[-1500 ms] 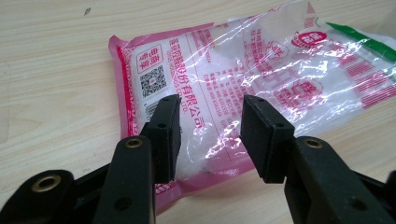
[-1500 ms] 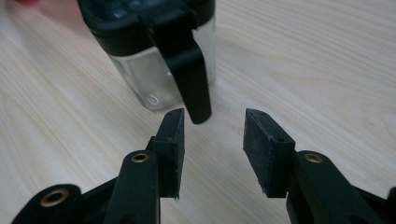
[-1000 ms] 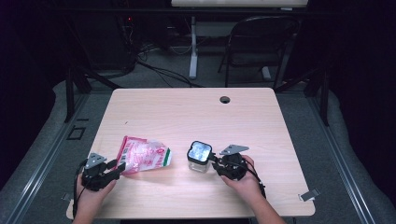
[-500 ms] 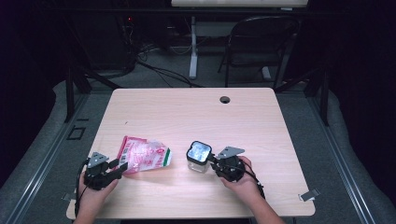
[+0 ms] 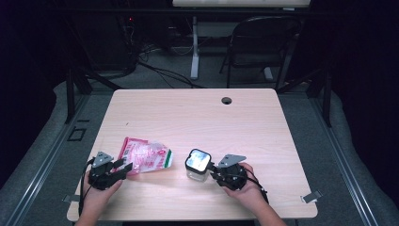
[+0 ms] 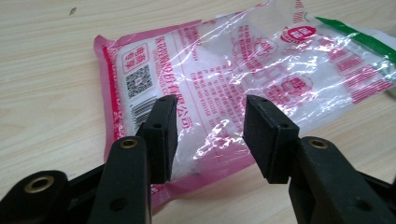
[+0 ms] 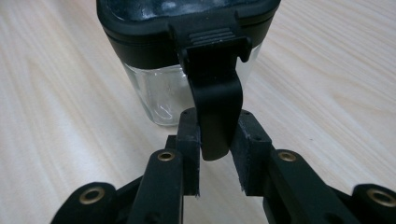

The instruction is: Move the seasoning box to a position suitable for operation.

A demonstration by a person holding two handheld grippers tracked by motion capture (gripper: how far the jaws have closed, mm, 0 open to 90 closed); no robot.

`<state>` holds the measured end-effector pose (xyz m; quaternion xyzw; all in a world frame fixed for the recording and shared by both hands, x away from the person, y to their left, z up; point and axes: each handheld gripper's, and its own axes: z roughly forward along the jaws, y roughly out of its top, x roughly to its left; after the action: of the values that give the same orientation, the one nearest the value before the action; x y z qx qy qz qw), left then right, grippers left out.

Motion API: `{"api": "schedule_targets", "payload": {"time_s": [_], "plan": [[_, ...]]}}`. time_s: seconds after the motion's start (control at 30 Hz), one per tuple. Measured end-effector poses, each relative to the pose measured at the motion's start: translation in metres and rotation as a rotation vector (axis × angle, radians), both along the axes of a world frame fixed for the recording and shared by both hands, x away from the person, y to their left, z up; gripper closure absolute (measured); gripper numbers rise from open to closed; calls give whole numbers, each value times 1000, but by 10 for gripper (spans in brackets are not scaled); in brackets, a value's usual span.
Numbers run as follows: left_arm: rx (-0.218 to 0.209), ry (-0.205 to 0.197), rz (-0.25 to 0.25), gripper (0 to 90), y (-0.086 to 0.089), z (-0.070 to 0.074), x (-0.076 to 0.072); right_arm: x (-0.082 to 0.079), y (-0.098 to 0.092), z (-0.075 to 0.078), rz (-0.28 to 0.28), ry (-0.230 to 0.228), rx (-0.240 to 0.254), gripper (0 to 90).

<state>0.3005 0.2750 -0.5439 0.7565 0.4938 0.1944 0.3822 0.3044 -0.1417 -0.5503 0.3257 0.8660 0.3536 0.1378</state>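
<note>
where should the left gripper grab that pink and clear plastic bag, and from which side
Judging by its pose, take the bag by its near sealed edge, coming in low from the person's side. It lies flat on the table, so only a thin rim fits between the pads. The left gripper already stands open over that pink edge, not pressing on it.

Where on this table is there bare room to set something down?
The whole far half of the table is bare, from the cable hole down to the pink bag and the glass jar. The right side beyond the right gripper is free too. The near edge is crowded, the left gripper at the bag.
</note>
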Motion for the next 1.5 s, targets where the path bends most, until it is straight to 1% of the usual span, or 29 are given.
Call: {"api": "schedule_targets", "payload": {"time_s": [0.1,0.27,0.3,0.33,0.37,0.4,0.43,0.47,0.5,0.53,0.6,0.63,0.73,0.77,0.83,0.93,1.0,1.03,1.1,1.13,1.2,1.23,1.27,1.3,1.33,1.37,1.4,1.47,1.5], "plan": [[-5,-4,-7,547,-2,1,2,-4,2,0,21,0,4,738],[-6,-1,-8,547,-5,0,6,-6,0,-1,34,-5,6,735],[-7,-1,-12,546,-5,0,7,-4,-4,-2,20,3,24,725],[-7,1,-13,546,-6,0,7,-4,-4,-2,20,3,24,725],[-5,-1,-16,547,-7,0,7,-3,-6,-2,7,10,39,719],[-5,-1,-19,547,-8,1,7,-1,-9,-2,-2,28,48,715],[-5,-3,-23,547,-8,1,7,1,-13,-3,-32,38,66,692],[-5,-4,-24,547,-9,1,7,1,-13,-3,-32,38,66,692],[-5,-4,-26,547,-9,1,7,3,-18,-3,-74,53,72,693],[-5,-2,-25,547,-10,1,6,3,-18,-3,-74,53,72,693],[-5,-2,-27,548,-10,1,6,4,-20,-3,-94,52,86,690],[-7,-1,-26,549,-10,2,6,4,-20,-3,-103,58,85,690],[-9,-1,-19,561,-11,4,5,3,-22,-1,-94,62,103,658],[-10,-2,-21,563,-11,5,4,2,-22,1,-85,69,102,646],[-15,-3,-21,570,-12,8,2,-2,-24,6,-84,53,96,628],[-33,0,-26,574,-14,13,1,-6,-27,14,-93,22,59,599],[-39,8,-34,574,-17,17,0,-7,-31,19,-104,28,46,581],[-40,21,-41,572,-18,20,0,-8,-33,22,-117,25,47,581],[-47,37,-50,567,-21,23,1,-8,-37,26,-145,36,67,575],[-54,46,-55,561,-23,25,1,-8,-39,29,-156,42,81,573],[-59,49,-72,550,-29,30,3,-8,-41,35,-169,50,93,563],[-53,50,-82,545,-33,32,4,-8,-40,41,-175,49,86,559],[-45,40,-89,545,-38,35,4,-8,-40,41,-175,49,86,559],[-46,34,-97,542,-43,38,6,-9,-39,44,-182,44,77,561],[-46,31,-111,540,-48,40,7,-8,-37,47,-190,45,78,565],[-47,26,-126,539,-56,43,9,-7,-36,50,-191,66,74,568],[-47,23,-137,536,-61,45,10,-6,-34,53,-197,79,94,567],[-35,20,-162,533,-74,50,12,-3,-31,57,-204,82,95,538],[-36,16,-175,534,-81,52,13,-2,-30,60,-211,80,82,532]]}}
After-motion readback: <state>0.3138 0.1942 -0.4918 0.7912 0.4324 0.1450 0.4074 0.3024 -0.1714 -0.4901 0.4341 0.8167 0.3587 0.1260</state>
